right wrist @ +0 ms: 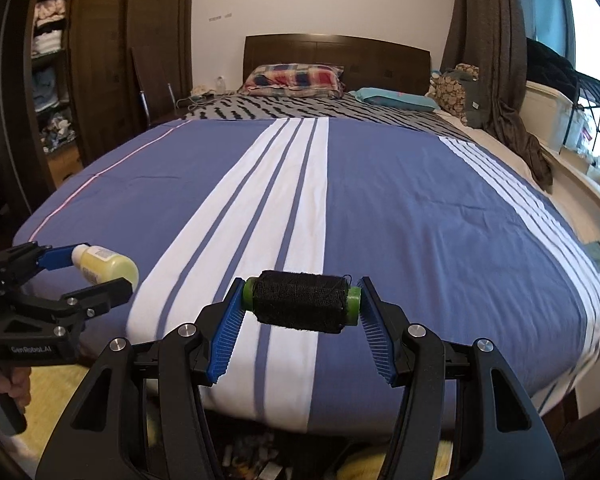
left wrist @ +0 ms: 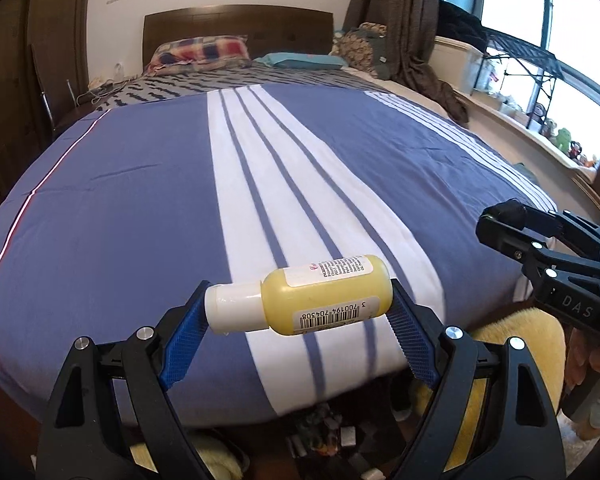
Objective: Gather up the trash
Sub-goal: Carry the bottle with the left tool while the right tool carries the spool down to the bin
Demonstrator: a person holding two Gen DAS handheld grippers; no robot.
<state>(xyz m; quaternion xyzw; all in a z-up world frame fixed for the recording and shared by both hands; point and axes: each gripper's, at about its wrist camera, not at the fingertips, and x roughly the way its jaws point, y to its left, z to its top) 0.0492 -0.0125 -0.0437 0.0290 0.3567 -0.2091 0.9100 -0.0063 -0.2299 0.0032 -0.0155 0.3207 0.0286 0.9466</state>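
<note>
My left gripper point(left wrist: 298, 304) is shut on a small yellow bottle point(left wrist: 324, 296) with a white cap, held lengthwise between the blue pads above the foot of the bed. That bottle point(right wrist: 108, 266) and the left gripper point(right wrist: 100, 270) also show at the left of the right wrist view. My right gripper point(right wrist: 300, 304) is shut on a spool of black thread point(right wrist: 300, 302) with green ends, clamped end to end. In the left wrist view the right gripper point(left wrist: 500, 220) shows at the right edge, its load hidden.
A bed with a blue and white striped cover point(left wrist: 140, 200) fills both views, with pillows point(right wrist: 296, 76) at a dark headboard. A window sill point(left wrist: 540, 128) with small things runs on the right. A wardrobe with shelves point(right wrist: 52, 60) stands left. Small clutter point(left wrist: 324, 436) lies on the floor below.
</note>
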